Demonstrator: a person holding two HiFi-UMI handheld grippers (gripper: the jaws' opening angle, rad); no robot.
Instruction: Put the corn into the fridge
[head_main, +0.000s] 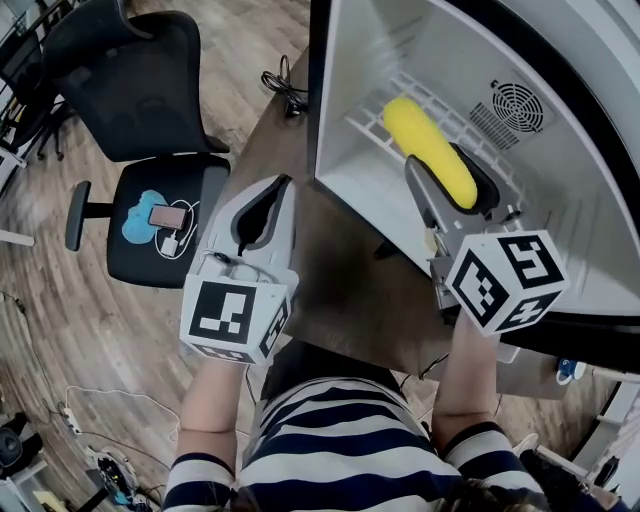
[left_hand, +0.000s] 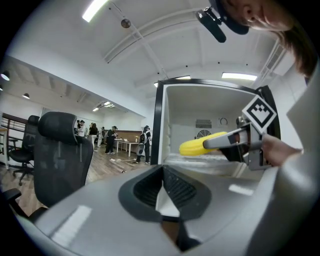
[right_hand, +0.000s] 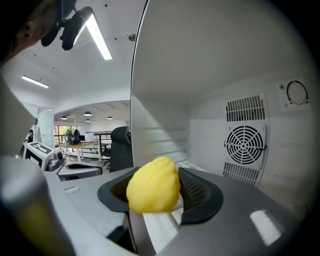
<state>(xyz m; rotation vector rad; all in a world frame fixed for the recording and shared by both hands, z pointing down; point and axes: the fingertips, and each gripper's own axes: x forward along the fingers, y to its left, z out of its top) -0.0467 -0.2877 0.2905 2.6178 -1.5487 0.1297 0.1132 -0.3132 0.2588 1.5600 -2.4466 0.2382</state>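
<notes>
- Nearest my feed is the person's striped shirt (head_main: 330, 440), with both forearms reaching up from it to the marker cubes.
- Far left, a black office chair (head_main: 140, 90) stands on the wood floor. A phone (head_main: 167, 216) and a blue item (head_main: 140, 215) lie on its seat.
- The left gripper (head_main: 268, 200) hovers over the near edge of the dark table (head_main: 340, 270), just outside the fridge opening. In its own view the left gripper (left_hand: 162, 192) has its jaws a narrow way apart with nothing between them, only pale background showing through the wedge.
- Past those jaws I see the chair (left_hand: 62, 155) again, and people (left_hand: 107, 137) standing by tables far down the room.
- The fridge (head_main: 370, 60) sits on the table with its white interior open toward the person. A white wire shelf (head_main: 372, 128) lies across its floor.
- The corn (head_main: 425, 145) is inside the fridge, lying lengthwise over the wire shelf (I cannot tell whether it touches the wires). From the left gripper view the corn (left_hand: 197, 145) points out leftward from the jaws holding it.
- The right gripper (head_main: 450, 185) reaches into the fridge and is closed on the corn's near end. In its own view the right gripper (right_hand: 155, 192) has both black pads pressed against the corn (right_hand: 152, 185), which fills the gap.
- Furthest right, a round fan vent (right_hand: 245, 142) is set in the back wall.
</notes>
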